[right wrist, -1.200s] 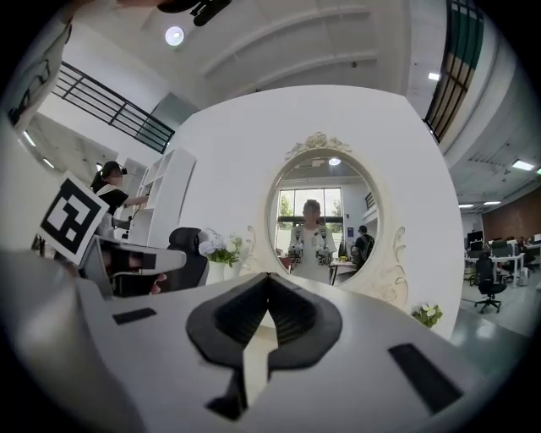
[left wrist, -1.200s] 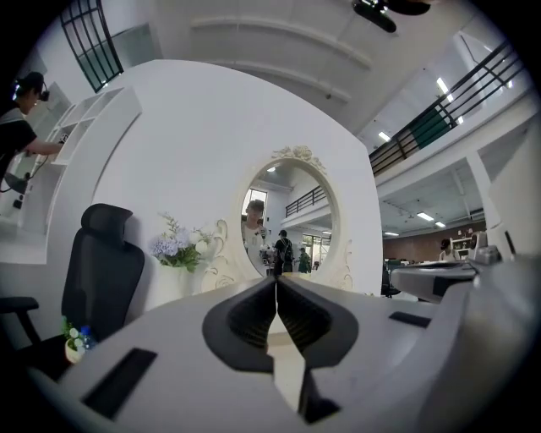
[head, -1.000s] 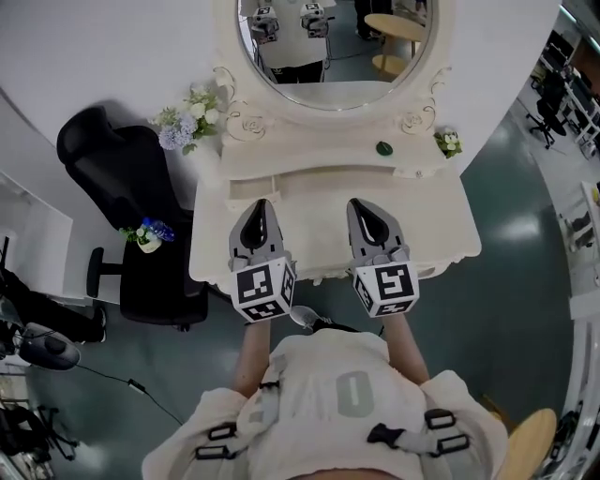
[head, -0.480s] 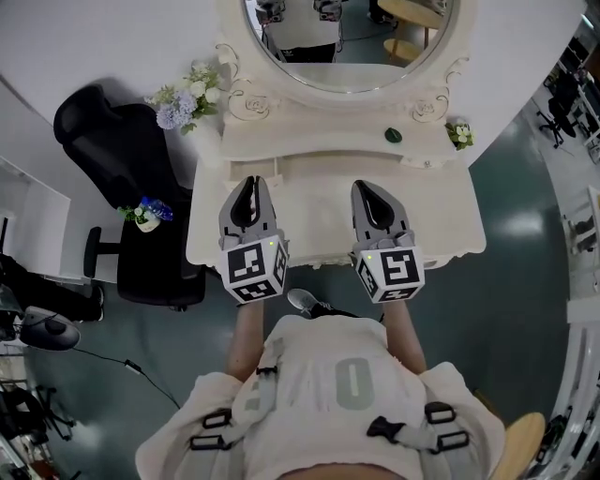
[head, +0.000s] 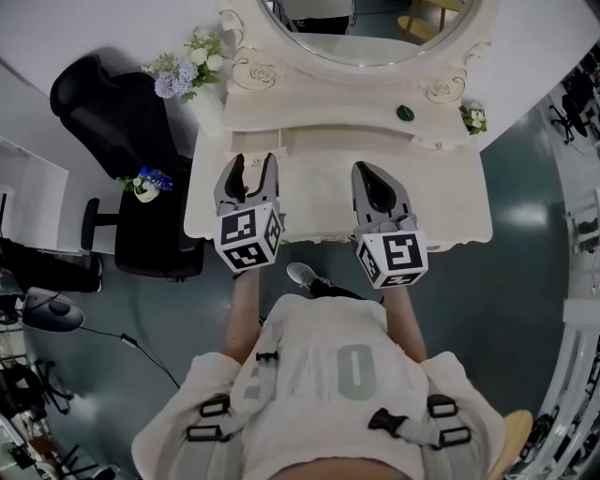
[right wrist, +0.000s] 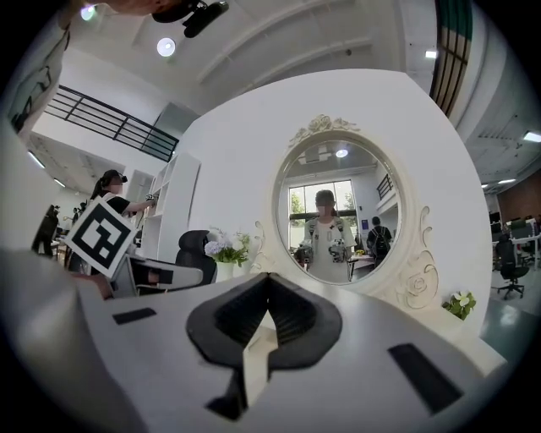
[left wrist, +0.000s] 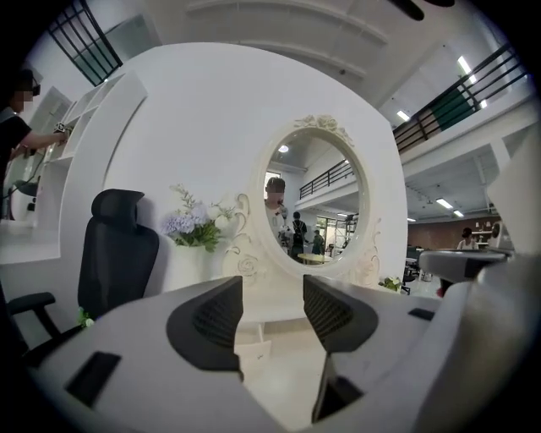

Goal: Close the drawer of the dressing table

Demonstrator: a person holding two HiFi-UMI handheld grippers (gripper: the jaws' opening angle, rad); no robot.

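While both grippers hang level over the dressing table [head: 441, 202], they differ. The left gripper [head: 251, 164] has its jaws at a middling gap, having just been opening, with only air between the ribbed black pads [left wrist: 215, 317]. The right gripper [head: 367, 173] has its jaws pressed together on nothing. Each is a smooth pale-grey plastic shell with a marker cube at the rear.

Cream-white and glossy, the table has a scalloped front edge and a raised back shelf. It stands against a curved white wall [head: 94, 28], straight ahead of the person and beneath both grippers. From above I cannot make out the drawer, nor tell whether it is in or out. An oval mirror [head: 366, 28] rises behind the shelf, its frame carved with roses and scrolls [head: 253, 70].

On the shelf sit a small dark-green rounded object [head: 405, 113] and, at the right corner, a sprig of white flowers [head: 474, 119]. A bunch of lilac and white flowers [head: 183, 70] stands at the left corner. Beside the table is a black office chair [head: 103, 112], with a little pot of blue flowers [head: 148, 183] on its seat. The floor [head: 534, 281] is dark teal and shiny with reflected light. The gripper views show a tall, open hall with balcony railings and other people further back.
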